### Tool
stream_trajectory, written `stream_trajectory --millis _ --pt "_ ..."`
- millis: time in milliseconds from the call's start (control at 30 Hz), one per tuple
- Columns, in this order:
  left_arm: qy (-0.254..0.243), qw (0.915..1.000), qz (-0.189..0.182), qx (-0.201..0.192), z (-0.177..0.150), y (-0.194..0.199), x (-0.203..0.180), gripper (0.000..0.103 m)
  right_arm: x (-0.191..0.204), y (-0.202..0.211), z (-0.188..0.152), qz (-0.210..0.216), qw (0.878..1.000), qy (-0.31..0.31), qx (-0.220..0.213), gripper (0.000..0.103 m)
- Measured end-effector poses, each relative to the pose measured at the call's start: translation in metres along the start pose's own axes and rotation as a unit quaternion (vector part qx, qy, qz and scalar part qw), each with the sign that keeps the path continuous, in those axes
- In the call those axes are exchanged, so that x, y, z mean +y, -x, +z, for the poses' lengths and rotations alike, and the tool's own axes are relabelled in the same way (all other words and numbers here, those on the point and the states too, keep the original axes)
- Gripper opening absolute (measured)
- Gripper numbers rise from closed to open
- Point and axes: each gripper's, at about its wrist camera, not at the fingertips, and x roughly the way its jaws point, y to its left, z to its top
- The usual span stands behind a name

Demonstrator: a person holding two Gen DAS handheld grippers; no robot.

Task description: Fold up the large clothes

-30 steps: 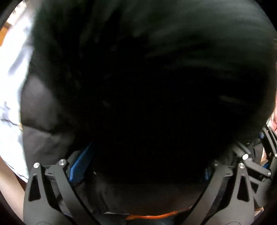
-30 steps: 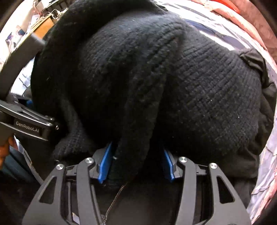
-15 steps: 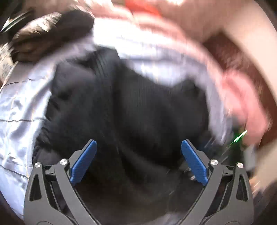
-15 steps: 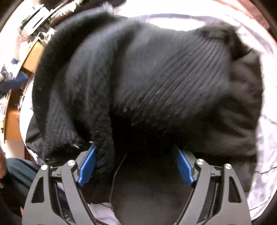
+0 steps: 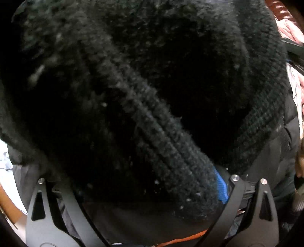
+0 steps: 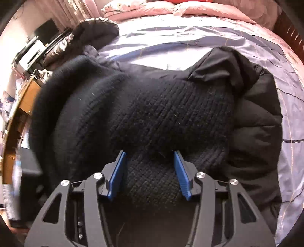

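A black knit sweater (image 6: 152,114) lies bunched on a black padded jacket (image 6: 260,133) on the bed. In the right wrist view my right gripper (image 6: 150,171) has a fold of the knit filling the gap between its blue pads (image 6: 117,171), and its jaws are closing on it. In the left wrist view the sweater (image 5: 152,95) fills nearly the whole picture, very close. My left gripper (image 5: 133,188) stands with its jaws wide apart and the knit heaped between and over them. Only its right blue pad (image 5: 220,188) shows; the left one is hidden.
The bed has a pale lilac sheet (image 6: 190,38) with thin dark lines and a pink quilt (image 6: 171,9) at the far end. Another dark garment (image 6: 95,30) lies at the far left of the bed. A wooden desk (image 6: 24,100) with clutter runs along the left.
The right jaws opened, then closed again on the knit, and the hand pulled back so more of the bed shows. The left gripper swung clear over the bed, then came close onto the sweater again.
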Motion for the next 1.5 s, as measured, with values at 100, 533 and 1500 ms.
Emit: stream_trajectory --millis 100,533,1500 --pt "-0.018 0.9990 0.023 -0.033 -0.006 0.016 -0.014 0.098 0.000 0.010 0.004 0.018 1.000 -0.013 0.008 0.054" --pt "0.085 0.9605 -0.183 -0.192 0.009 0.162 0.066 0.101 -0.096 0.135 0.047 0.097 0.983 -0.130 -0.089 0.090" --pt "0.110 0.9881 -0.006 -0.107 0.020 0.081 0.055 0.098 0.039 -0.020 -0.044 0.288 0.942 -0.027 0.171 0.091"
